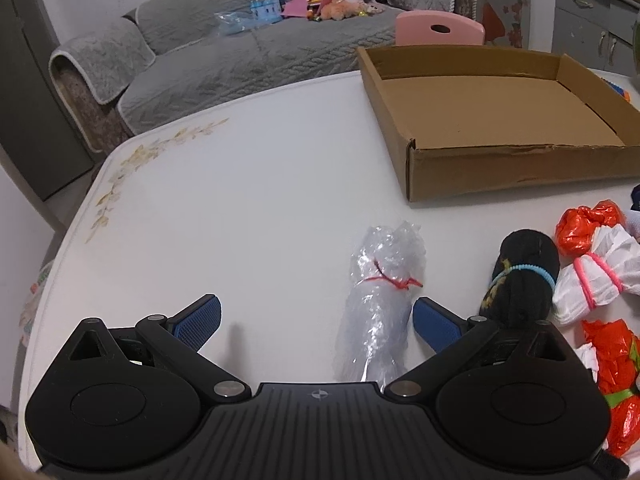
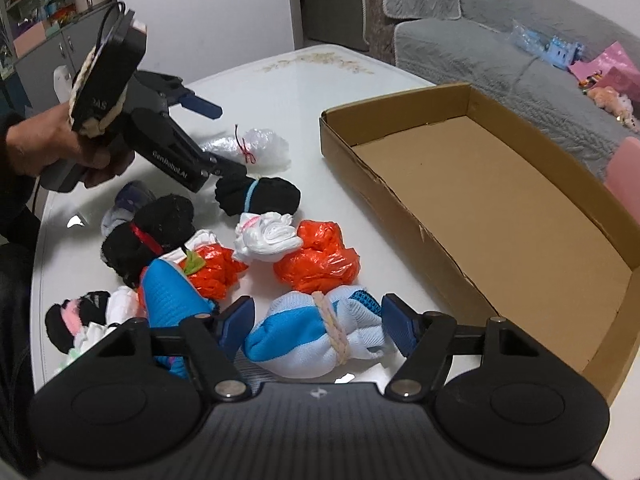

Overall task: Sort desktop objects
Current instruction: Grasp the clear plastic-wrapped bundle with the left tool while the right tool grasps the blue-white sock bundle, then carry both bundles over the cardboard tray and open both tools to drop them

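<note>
We read "GenRobotAI" in white along the left gripper (image 2: 208,136) body, and "PAS" at its ten o'clock.

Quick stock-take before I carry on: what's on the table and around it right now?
Cardboard box: one, brown, open, nothing inside, far side of table.
Clear plastic bundle: one, red tie, between left gripper's jaws, untouched.
Blue-and-white sock bundle: one, cream cord, between right gripper's jaws.
Black bundle, blue band: one, mid-table.
Black bundle, red tie: one, beside it.
Orange plastic bundles: two, centre pile.
White bundle, pink tie: one, between them.
Sofa: grey, behind table.
Left gripper: open.
Right gripper: jaws around bundle, grip unclear.
</note>
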`<state>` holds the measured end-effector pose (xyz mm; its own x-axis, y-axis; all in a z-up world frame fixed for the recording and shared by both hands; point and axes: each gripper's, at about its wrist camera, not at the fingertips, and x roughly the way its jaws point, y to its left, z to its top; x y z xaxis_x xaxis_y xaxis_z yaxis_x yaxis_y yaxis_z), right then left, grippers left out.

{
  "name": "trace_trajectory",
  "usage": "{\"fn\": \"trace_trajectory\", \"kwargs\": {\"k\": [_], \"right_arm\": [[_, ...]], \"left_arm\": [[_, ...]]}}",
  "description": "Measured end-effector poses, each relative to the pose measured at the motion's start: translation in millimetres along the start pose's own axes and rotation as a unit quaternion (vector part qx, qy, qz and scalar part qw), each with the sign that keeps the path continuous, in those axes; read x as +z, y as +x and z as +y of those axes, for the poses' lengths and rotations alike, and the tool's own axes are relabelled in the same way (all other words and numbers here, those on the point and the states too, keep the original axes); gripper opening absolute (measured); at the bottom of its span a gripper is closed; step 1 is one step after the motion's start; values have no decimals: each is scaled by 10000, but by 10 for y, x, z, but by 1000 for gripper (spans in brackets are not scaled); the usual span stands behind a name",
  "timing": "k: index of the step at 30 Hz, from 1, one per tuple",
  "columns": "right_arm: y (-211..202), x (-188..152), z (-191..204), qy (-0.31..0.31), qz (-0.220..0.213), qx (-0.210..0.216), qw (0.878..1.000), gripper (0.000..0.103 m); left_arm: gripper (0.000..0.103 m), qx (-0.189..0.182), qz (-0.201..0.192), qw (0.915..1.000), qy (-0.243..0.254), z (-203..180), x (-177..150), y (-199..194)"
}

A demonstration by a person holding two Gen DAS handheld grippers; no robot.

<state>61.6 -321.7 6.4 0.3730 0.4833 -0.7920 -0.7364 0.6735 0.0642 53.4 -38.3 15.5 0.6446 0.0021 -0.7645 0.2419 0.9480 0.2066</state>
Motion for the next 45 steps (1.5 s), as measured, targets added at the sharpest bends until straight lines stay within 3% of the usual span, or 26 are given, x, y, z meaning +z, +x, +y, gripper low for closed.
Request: {"fn": "trace_trajectory", "kwargs": {"k": [5,7,9,11,23,33,41,45], "right_arm": [[90,-18,-4,-59,86,-38,9999,70],[114,-20,13,-108,124,-70,9998,70],[137,-26,22,-159,172,-132,9996,69],[171,-39,31,-154,249,-183,9994,69],[145,-69,35,-27,260,-338,9991,55],[30,-93,40,160,39,-364,9992,54],[-310,18,5,434,-329,-366,9978,54],[-556,118,-43,518,-577,-448,9960,54]], "left_arm": [[99,33,-144,9999,53,-32,-10,-8],[92,25,-203,9998,88,-48,-3,-17],[78,17,-264,9996,80,-61,10,-29],[43,25,-293,9995,73,-66,18,-35],[38,-5,-354,9993,-73,-28,-7,-76],[38,3,-692,9975,-110,28,23,-434],[38,-75,-1032,9946,-85,38,158,-821],[38,-145,-1237,9922,-25,-13,375,-974]]}}
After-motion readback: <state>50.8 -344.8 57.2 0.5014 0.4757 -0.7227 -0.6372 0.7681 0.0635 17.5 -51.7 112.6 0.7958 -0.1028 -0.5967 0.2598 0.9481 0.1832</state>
